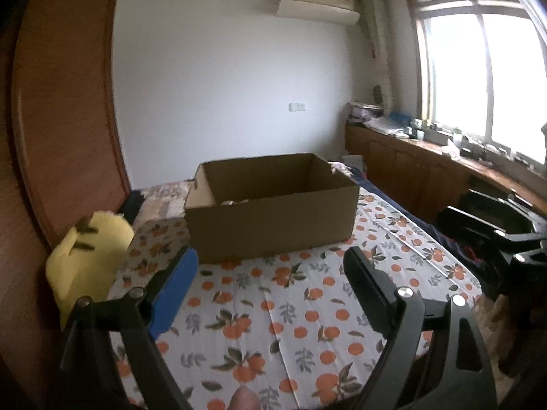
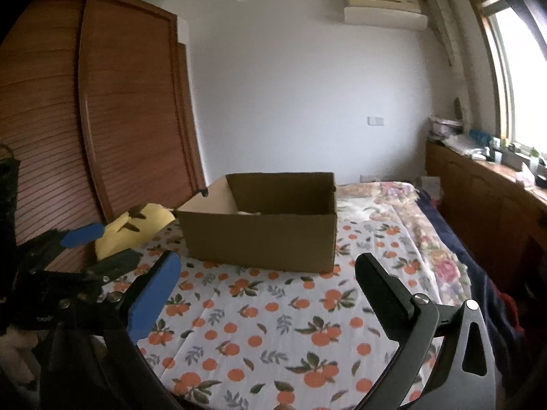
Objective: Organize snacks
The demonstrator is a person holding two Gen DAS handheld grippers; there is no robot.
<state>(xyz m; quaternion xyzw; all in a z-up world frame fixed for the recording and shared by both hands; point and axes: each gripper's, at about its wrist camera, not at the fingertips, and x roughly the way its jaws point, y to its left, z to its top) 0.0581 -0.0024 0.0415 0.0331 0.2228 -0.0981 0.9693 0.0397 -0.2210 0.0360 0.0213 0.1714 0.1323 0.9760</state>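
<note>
Plainly, both tongs stood wide apart with nothing between their fingers. The left tongs (image 1: 270, 266) hovered over the orange-print cloth (image 1: 290, 324), pointing at the cardboard box (image 1: 273, 225), which sat open-topped on the cloth toward its far side. Only a sliver of pale contents (image 1: 236, 202) showed over the near wall; what they were could not be told. A yellow plush toy (image 1: 90, 256) lay at the cloth's left edge, beside the wooden wardrobe (image 1: 65, 119). From the right wrist view, the right tongs (image 2: 266, 266) hovered likewise over the cloth, short of the box (image 2: 263, 235), and the left tongs appeared low on the left near the plush toy (image 2: 136, 225), apart from the box. Beyond the box a floral bedspread (image 2: 393, 205) ran toward the white wall, with a wooden cabinet (image 2: 478, 198) under the window on the right.
</note>
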